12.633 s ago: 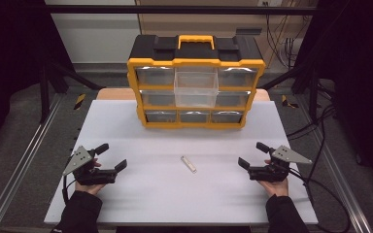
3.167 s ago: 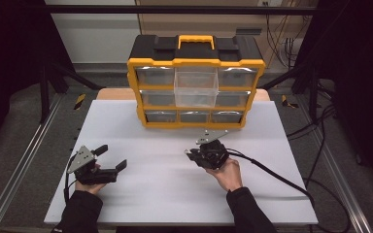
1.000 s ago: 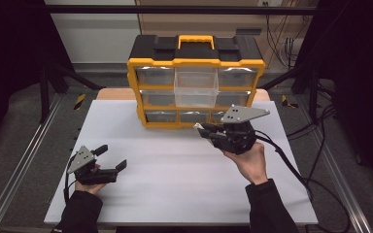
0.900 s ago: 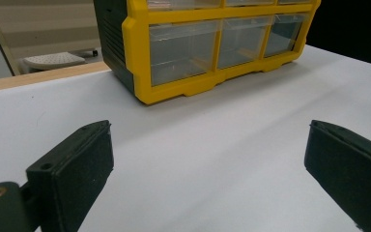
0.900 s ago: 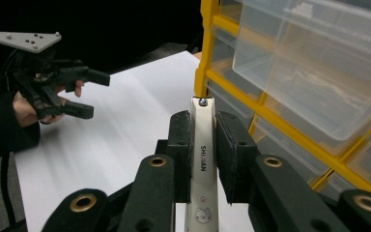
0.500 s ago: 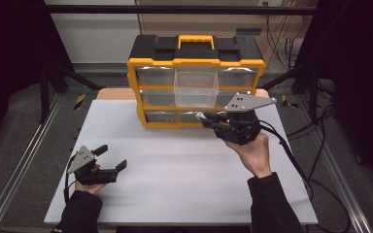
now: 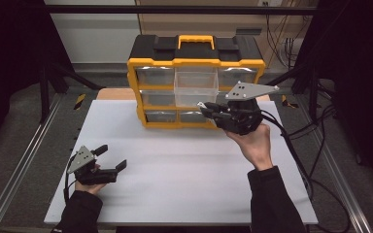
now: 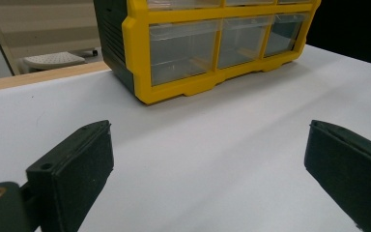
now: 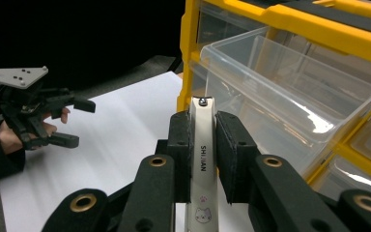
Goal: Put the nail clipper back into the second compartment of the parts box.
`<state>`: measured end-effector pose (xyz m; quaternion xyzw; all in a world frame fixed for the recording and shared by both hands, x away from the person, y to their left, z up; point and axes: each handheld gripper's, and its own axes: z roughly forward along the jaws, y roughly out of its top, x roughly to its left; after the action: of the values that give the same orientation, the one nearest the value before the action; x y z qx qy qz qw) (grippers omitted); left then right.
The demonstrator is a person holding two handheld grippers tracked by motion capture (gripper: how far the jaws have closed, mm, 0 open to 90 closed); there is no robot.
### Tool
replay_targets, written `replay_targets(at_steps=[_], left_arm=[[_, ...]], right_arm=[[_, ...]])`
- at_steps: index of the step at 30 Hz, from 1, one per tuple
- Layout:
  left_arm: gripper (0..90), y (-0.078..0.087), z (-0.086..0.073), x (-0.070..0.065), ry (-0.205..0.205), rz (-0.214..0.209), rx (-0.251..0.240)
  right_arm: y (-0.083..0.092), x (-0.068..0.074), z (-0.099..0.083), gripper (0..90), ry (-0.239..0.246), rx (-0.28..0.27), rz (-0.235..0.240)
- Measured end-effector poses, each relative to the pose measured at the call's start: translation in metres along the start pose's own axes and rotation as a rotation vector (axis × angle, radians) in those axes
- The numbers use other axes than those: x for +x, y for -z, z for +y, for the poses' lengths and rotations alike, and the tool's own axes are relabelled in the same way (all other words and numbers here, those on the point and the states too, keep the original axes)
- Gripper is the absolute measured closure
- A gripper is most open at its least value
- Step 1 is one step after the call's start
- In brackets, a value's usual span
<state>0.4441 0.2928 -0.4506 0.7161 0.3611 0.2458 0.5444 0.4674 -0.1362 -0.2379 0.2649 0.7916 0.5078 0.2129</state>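
Observation:
My right gripper (image 7: 205, 107) is shut on a slim white nail clipper (image 9: 202, 154) with a small cat print, held lengthwise between the pads. The clipper tip (image 7: 201, 104) hovers just in front of the pulled-out clear drawer (image 7: 195, 87) in the middle of the yellow and black organizer (image 7: 194, 63). In the right gripper view the empty drawer (image 9: 290, 96) lies just ahead and to the right. My left gripper (image 7: 111, 156) rests open on the white table at the near left, with nothing between its fingers (image 8: 72, 169).
The organizer's other clear drawers (image 8: 183, 48) are pushed in. The white table top (image 7: 184, 170) stretches between both hands. Cables (image 7: 296, 150) trail from the right gripper across the table's right side. Metal rails (image 7: 19, 170) run along the table's edges.
The clipper, once lying on the table, is now in my right gripper. Over the last second that gripper rose and moved back toward the open drawer. The left gripper stayed put.

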Motion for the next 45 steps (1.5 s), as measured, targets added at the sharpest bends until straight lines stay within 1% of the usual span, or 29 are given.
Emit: replay_targets(at_steps=[11,17,26,33,35,45], left_arm=[[3.3,0.0,0.0,0.0,0.001,0.0,0.0],[3.3,0.0,0.0,0.0,0.001,-0.001,0.001],[3.3,0.0,0.0,0.0,0.002,-0.001,0.001],[3.3,0.0,0.0,0.0,0.002,-0.001,0.001],[3.3,0.0,0.0,0.0,0.002,-0.001,0.002],[3.3,0.0,0.0,0.001,0.004,-0.001,0.0]], right_arm=[[0.0,-0.005,0.011,77.3,-0.002,-0.017,-0.006],[-0.004,-0.009,0.019,77.3,-0.001,-0.016,-0.023],[-0.006,-0.014,0.029,77.3,-0.003,-0.029,-0.032],[-0.007,-0.018,0.037,77.3,-0.007,-0.032,-0.044],[-0.007,-0.021,0.04,77.3,-0.013,-0.042,-0.045],[-0.013,-0.03,0.05,77.3,-0.019,-0.042,-0.065]])
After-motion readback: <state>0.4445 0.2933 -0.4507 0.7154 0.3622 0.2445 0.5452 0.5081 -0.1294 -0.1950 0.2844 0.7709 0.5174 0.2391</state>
